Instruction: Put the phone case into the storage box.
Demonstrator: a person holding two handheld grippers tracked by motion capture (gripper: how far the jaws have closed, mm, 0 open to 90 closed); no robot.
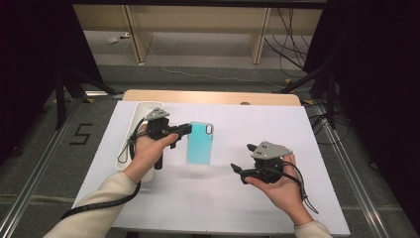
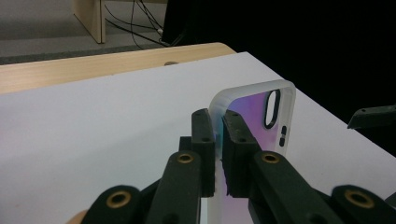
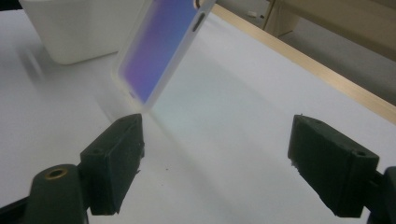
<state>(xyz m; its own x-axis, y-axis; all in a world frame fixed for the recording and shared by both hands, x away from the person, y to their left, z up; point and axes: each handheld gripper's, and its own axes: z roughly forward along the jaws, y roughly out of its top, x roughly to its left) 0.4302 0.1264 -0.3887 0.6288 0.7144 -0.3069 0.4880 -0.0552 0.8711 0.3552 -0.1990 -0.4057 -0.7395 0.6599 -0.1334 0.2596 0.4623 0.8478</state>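
Two grippers are in my hands, and one of them carries the whole load. My right gripper [image 1: 243,159] hangs nearest to me above the white table [image 1: 223,208], its jaws spread wide with nothing between them, turned toward the phone case [image 1: 199,143] but well apart from it. Farther out, my left gripper [image 1: 187,130] has its jaws pressed together on the left long edge of the case, pinching the clear rim [image 2: 219,105] close to the camera cutout [image 2: 272,108]. The case is lifted off the table and hangs tilted, its teal back showing from above and its lower end free in the air. Beyond and to the left of it stands a white tray [image 1: 141,110], just beside my left hand.

What worries me is that narrow pinch. The pads [image 2: 204,140] bite only a thin strip of soft rim, so I judge the case could pivot or slip out if I swing it quickly, and it would drop flat on the table. If I bring the right gripper in to take the free end, a closing jaw that meets the case off-centre could twist it out of the left grip. Squeezing harder could also bend the soft rim.
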